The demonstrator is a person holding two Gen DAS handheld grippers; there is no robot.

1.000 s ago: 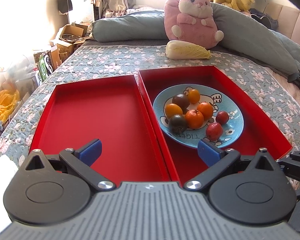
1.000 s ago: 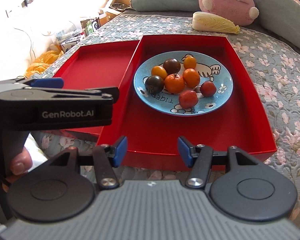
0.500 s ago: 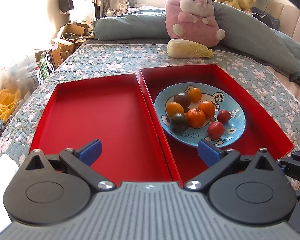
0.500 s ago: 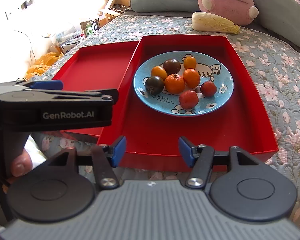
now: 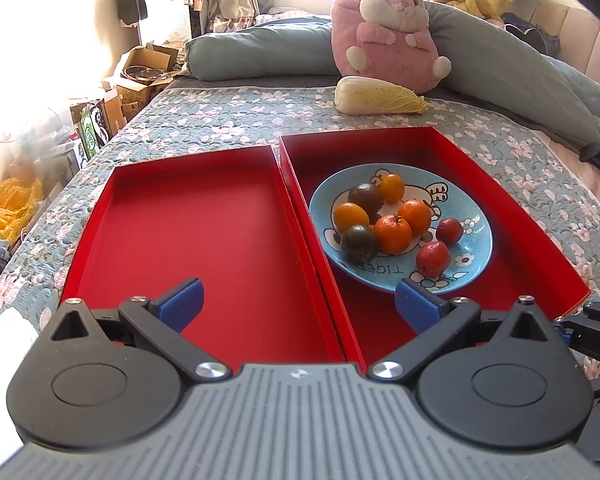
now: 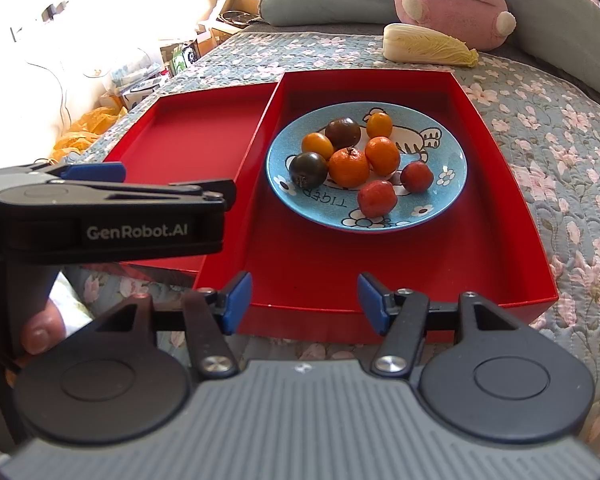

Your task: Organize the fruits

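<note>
A blue cartoon plate sits in the right red tray. It holds several small fruits: orange ones, two dark ones and two red ones. The left red tray holds nothing. My left gripper is open and empty over the near ends of both trays. My right gripper is open and empty at the right tray's near wall.
Both trays lie on a flowered quilt. A napa cabbage and a pink plush toy lie beyond the trays, with grey pillows behind. Boxes and bags stand off the bed's left edge.
Both grippers have drawn back slightly, so the trays look a little farther off. Both stay open and empty. The fruits have not moved.
</note>
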